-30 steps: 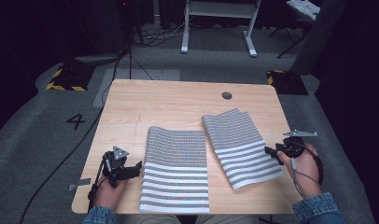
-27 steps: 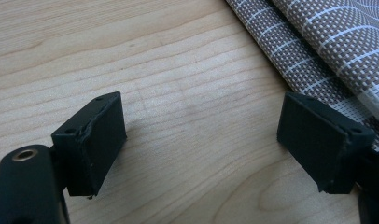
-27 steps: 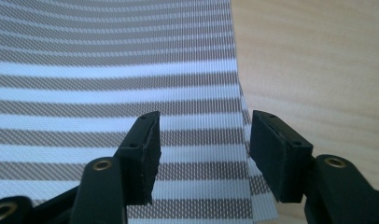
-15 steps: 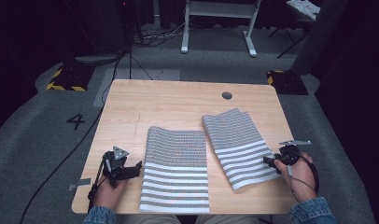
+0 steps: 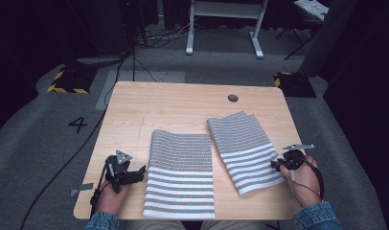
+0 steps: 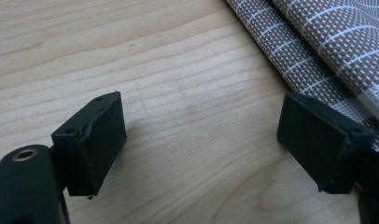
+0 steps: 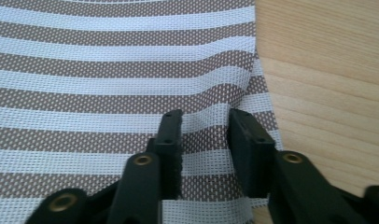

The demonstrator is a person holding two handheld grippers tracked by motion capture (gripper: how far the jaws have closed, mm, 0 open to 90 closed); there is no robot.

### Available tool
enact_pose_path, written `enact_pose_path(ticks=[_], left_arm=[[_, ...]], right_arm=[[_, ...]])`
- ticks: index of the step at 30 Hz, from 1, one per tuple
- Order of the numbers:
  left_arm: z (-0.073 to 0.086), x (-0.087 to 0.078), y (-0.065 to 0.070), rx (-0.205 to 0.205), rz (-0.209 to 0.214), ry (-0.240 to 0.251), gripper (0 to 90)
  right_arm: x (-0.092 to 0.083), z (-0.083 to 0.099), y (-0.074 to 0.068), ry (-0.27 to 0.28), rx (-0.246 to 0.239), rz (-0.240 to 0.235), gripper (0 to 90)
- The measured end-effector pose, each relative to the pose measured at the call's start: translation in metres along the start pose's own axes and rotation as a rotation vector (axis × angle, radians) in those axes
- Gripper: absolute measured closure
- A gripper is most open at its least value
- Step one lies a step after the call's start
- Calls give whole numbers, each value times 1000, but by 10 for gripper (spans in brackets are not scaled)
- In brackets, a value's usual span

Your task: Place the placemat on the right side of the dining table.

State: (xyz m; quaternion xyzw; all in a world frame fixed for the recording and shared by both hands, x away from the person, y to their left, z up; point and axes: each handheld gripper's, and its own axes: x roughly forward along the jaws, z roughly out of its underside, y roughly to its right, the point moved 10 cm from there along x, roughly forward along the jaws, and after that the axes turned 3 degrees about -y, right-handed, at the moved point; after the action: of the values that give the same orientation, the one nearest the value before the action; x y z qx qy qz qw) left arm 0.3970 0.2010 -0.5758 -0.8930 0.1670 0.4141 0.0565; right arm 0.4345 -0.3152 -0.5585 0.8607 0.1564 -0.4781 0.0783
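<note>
The person wears blue denim sleeves [image 5: 313, 218] at both wrists and beige trousers [image 5: 183, 224]. Each hand carries a matte black two-jaw claw. The left claw [image 5: 135, 175] bears a grey three-cornered plate [image 5: 122, 155] on top, and a black cable [image 5: 100, 184] trails from it. The right claw [image 5: 278, 164] carries a flat grey plate [image 5: 299, 147], and a black cable [image 5: 318, 175] loops over the hand. The jaws are flat rectangular black pads [image 6: 96, 140] with small screw holes, mounted on black arms with brass-coloured rivets [image 7: 143, 160].

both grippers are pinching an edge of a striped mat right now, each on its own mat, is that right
Not quite. Only the right gripper is closing on the right mat's edge, which bunches between its jaws in the right gripper view. The left gripper is open over bare table in the left gripper view.
</note>
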Motion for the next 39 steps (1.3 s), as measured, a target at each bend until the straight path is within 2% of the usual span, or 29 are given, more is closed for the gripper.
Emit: enact_pose_path(ticks=[3,8,9,10,11,16,23,30,34,36,37,39], left_arm=[[0,0,0,-2,0,1,156],[0,0,0,0,0,-1,156],[0,0,0,0,0,0,156],[0,0,0,0,0,0,156],[0,0,0,1,0,-1,156],[0,0,0,-1,1,0,156],[0,0,0,0,-1,0,156],[0,0,0,0,0,-1,156],[0,0,0,2,0,-1,156],[0,0,0,1,0,-1,156],[0,0,0,1,0,-1,156],[0,0,0,1,0,-1,156]], right_arm=[[-5,-4,-3,12,-11,-11,823],[-17,-15,-10,40,-39,-17,851],[-27,-23,-17,66,-60,-22,855],[-27,-23,-17,66,-60,-22,855],[-41,-35,-28,101,-95,-28,858],[-69,-57,-61,167,-178,-55,859],[-97,-74,-123,225,-299,-140,860],[-113,-80,-180,256,-435,-218,860],[-114,-75,-215,244,-472,-300,851],[-114,-72,-230,241,-491,-344,804],[-114,-71,-237,242,-485,-366,735],[-118,-70,-252,261,-441,-453,548]])
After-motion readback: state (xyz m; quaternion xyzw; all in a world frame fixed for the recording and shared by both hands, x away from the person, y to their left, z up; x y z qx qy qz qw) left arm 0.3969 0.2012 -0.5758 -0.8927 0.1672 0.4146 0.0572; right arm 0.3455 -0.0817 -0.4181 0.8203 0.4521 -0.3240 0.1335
